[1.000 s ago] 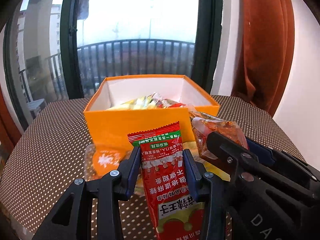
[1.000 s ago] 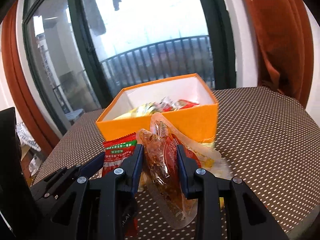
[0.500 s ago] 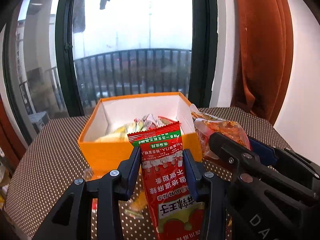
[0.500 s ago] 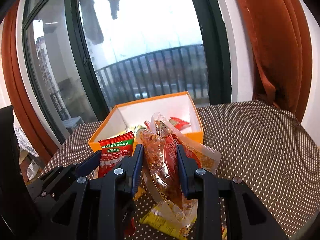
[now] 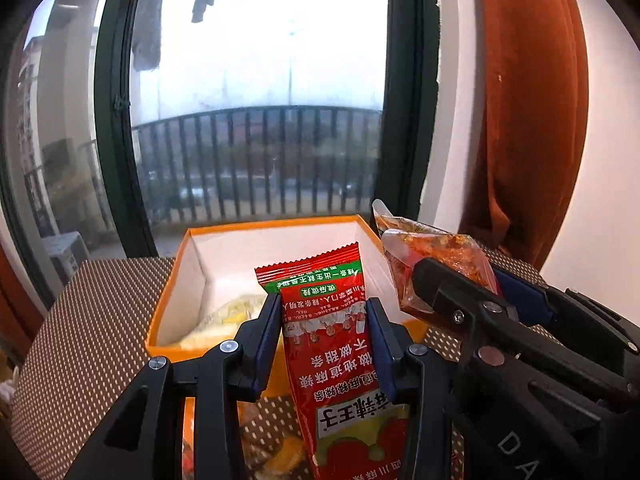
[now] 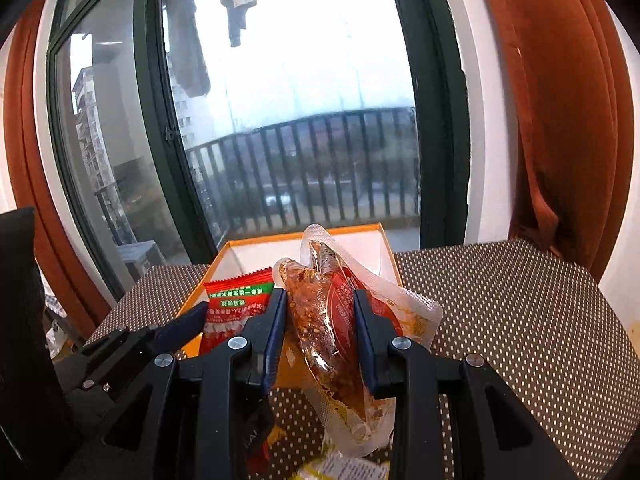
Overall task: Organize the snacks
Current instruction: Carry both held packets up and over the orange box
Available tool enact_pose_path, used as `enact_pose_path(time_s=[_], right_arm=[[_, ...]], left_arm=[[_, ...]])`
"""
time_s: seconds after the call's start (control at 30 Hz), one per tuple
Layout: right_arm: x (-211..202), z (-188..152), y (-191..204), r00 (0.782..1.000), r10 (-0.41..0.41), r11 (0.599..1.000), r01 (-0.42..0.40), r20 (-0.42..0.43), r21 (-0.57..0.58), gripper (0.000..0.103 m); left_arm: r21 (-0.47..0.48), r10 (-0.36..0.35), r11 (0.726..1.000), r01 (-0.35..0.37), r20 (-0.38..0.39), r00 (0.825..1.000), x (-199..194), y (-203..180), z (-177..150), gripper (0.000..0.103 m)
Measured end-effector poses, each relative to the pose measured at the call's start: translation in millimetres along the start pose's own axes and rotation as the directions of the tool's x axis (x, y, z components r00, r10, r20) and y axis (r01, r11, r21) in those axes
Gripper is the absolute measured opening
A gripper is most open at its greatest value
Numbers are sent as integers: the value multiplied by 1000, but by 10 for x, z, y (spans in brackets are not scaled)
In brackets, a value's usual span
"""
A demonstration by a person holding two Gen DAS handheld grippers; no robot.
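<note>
Both tongs clamping snack packets (image 5: 326, 344), seemingly.

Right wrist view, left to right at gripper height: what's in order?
Left gripper → red snack packet → right gripper shut on the clear chili pouch → dotted tablecloth. Orange box sits behind them, so unranked.

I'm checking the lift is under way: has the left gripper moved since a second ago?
Yes. The left gripper, shut on the red packet, has risen: the orange box now sits lower in its view, its inside showing.
</note>
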State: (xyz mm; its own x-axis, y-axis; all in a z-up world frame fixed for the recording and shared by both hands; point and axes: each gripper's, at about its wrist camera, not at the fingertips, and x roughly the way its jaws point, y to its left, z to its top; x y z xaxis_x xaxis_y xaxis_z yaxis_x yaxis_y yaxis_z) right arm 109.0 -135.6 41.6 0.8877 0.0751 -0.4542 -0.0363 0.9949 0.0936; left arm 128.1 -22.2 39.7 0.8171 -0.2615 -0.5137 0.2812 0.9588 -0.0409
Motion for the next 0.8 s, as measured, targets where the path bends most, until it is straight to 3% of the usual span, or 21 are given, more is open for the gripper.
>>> enact_pose_path(time_s=[0.43, 0.63, 0.8], right_arm=[[604, 246, 83, 1000, 27, 999, -26, -7, 20, 36], [990, 324, 141, 997, 2, 1000, 0, -75, 20, 36], [1284, 327, 132, 990, 1, 999, 6, -142, 50, 36]], left_arm=[[10, 43, 999, -43, 4, 999, 467, 285, 354, 42], [7, 99, 995, -99, -70, 993, 820, 500, 431, 43], [10, 91, 996, -90, -140, 986, 1079, 636, 471, 43]])
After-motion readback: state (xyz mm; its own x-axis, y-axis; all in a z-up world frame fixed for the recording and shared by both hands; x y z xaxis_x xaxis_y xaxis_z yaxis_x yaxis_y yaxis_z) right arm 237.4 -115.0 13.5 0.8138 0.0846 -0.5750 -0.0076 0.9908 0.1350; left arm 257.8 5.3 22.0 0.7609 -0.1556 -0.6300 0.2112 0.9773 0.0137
